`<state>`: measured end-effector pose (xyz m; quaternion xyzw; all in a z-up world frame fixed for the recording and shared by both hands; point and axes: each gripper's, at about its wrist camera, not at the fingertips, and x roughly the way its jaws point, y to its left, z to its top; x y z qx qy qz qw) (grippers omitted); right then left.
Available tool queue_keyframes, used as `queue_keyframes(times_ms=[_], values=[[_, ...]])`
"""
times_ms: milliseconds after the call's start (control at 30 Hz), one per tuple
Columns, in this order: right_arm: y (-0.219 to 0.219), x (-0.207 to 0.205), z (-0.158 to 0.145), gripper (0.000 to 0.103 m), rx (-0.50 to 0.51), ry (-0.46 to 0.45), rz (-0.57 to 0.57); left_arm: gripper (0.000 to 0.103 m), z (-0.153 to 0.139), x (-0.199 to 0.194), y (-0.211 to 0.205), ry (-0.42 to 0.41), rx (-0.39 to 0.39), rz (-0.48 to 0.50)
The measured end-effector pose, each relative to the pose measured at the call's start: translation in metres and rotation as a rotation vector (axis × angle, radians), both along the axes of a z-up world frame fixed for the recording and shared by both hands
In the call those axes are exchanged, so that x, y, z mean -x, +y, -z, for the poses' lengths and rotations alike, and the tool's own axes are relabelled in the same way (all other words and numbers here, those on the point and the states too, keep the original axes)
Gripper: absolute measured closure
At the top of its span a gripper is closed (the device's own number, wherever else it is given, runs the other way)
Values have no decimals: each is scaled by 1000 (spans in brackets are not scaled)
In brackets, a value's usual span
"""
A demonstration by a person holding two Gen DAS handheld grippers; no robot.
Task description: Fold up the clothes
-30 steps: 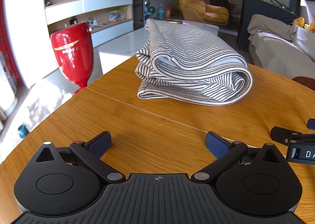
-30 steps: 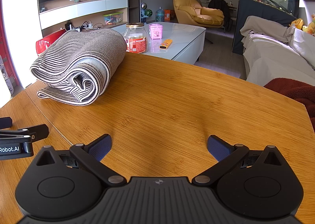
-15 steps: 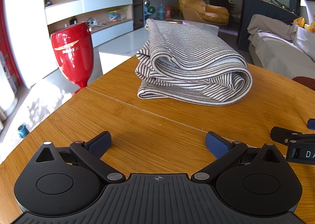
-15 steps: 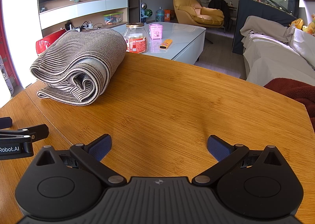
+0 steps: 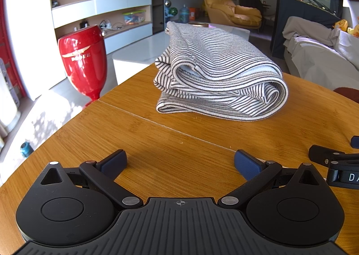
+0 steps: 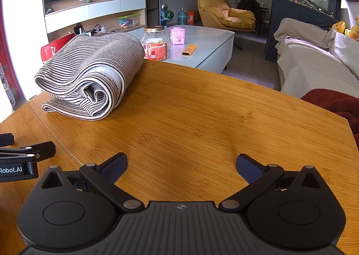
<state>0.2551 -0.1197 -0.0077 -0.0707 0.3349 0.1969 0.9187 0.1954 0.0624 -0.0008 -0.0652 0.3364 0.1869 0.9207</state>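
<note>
Low over the wooden desk [image 5: 94, 134], the left tongs [image 5: 180, 164] sit level and point forward, their 2 blue pads [image 5: 114, 162] spread wide and pinching nothing. Ahead of them, well apart and slightly right of centre, the folded striped garment [image 5: 219, 75] lies on the desk as a thick bundle; its long axis runs away from the camera, and the rolled fold faces right. Part of the other tool shows at the right edge.

From the right wrist, the right tongs [image 6: 181, 166] hover just as low and level, pads [image 6: 249, 168] spread wide over bare wood (nothing between them). The garment [image 6: 94, 68] lies well apart, forward and to the left near the far desk edge [image 6: 202, 71], its rolled end facing the camera. A jar [image 6: 156, 43] stands on the white table beyond.
</note>
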Motion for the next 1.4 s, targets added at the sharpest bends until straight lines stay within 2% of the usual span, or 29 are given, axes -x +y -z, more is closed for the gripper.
queue_keyframes(times_ms=[233,300,1400], values=[[0,-1,1,0,0,0,-1,0,-2,3,-1,23,16,4],[0,-1,1,0,0,0,-2,0,-2,8,-5,20,15,-19],[3,-2,2,0,-1,-2,19,0,-2,9,-5,13,12,-4]])
